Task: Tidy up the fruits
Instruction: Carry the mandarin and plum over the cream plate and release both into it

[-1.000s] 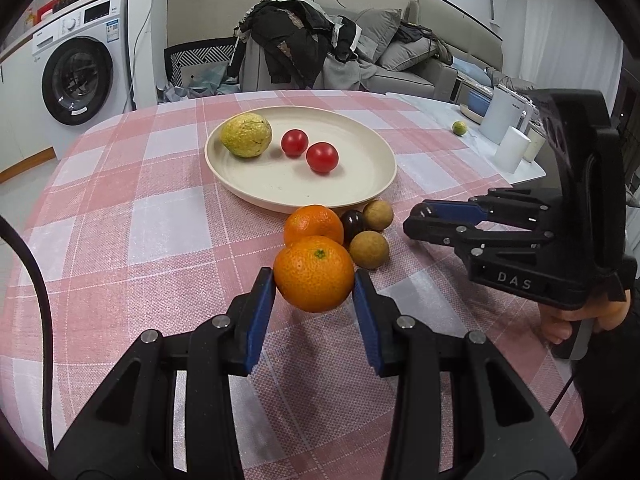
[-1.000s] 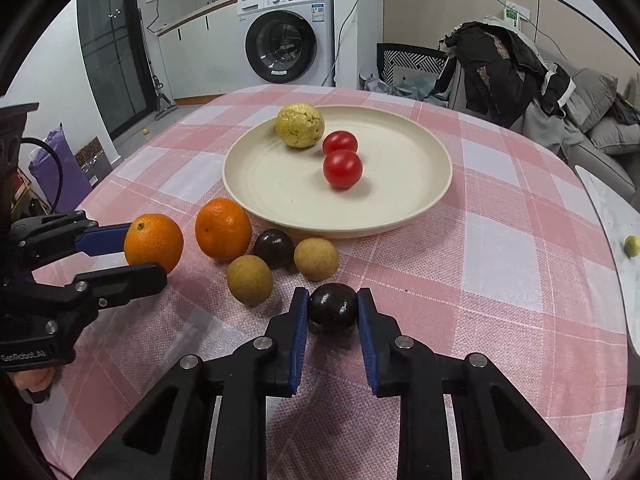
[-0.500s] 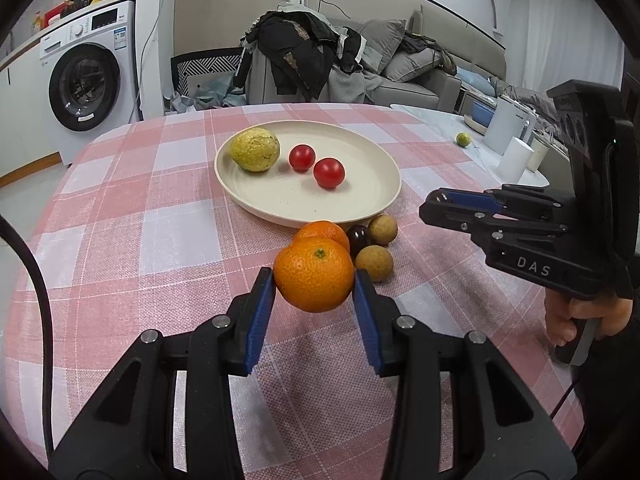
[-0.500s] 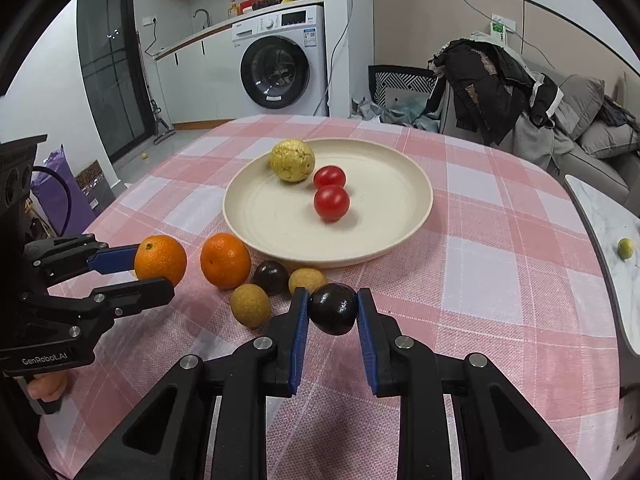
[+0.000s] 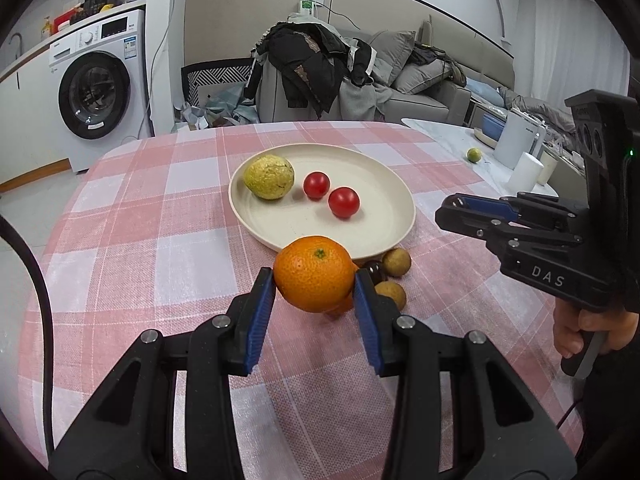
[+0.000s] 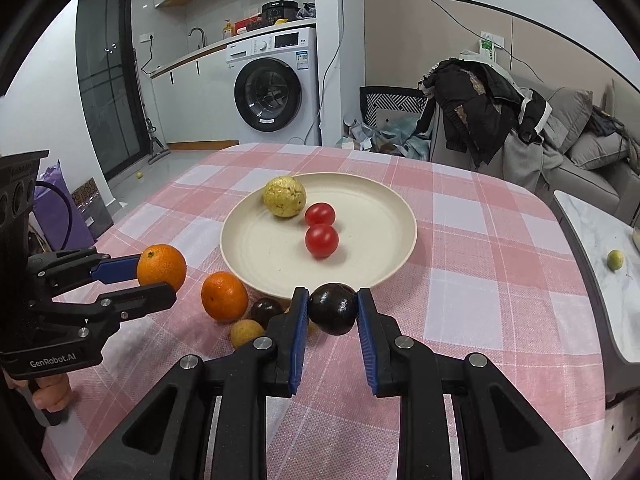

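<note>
Left gripper (image 6: 156, 278): fingers (image 5: 262, 304) closed on an orange (image 5: 314, 273), one blue pad on each flank, fruit seated at the tips and lifted clear of the worktop (image 5: 132, 240). In the right view it hangs left of the plate (image 6: 372, 264).

Second orange (image 6: 224, 297): on the checked cloth, just beside the plate's near-left rim.

Small fruit cluster: a dark one (image 6: 266, 311) and a tan one (image 6: 246, 333) lie against each other next to the second orange; the left view shows two tan ones (image 5: 397, 262), one nearer (image 5: 391, 294), with the dark one between.

Plate: cream, round, mid-worktop. Holds a yellow fruit (image 6: 285, 197) at the far left and two tomatoes (image 6: 320, 213), (image 6: 322, 241) close together toward the middle.

Right gripper (image 6: 333, 309): fingers (image 6: 299, 320) clamped on a dark plum (image 6: 334, 308), gripped at the tips between both pads, raised off the cloth, in front of the plate's near rim.

Green fruit (image 6: 615, 260): alone on the marble side surface, far right.
</note>
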### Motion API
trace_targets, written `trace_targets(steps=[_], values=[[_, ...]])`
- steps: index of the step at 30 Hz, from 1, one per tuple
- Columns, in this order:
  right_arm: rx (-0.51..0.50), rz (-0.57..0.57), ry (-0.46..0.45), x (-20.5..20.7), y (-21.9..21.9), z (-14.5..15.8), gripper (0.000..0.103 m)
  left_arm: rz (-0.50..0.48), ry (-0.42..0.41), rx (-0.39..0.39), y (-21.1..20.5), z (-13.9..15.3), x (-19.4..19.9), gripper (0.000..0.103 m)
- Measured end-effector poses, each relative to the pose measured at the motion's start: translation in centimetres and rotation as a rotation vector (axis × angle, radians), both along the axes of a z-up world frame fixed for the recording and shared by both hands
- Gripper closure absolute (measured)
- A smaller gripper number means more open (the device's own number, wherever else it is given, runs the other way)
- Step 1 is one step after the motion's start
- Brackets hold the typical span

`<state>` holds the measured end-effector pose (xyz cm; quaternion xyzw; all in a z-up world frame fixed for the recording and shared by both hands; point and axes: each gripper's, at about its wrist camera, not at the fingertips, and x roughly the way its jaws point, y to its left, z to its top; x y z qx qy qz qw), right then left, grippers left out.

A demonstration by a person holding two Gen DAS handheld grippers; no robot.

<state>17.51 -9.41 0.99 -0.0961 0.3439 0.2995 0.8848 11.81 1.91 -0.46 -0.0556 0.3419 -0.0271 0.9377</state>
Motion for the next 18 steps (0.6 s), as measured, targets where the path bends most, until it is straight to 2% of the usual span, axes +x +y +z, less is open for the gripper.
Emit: trace_targets(steps=[7,18], values=[[0.022,-0.009,0.007,1.2,-0.1,0.6,0.078,0.016,-0.009,0.002,0.3,0.6,1.0,0.066],[0.031,-0.063,0.056,4.2,0.2,-0.7,0.078,0.027,0.002,0.025,0.2,0.3,4.8,0.066]])
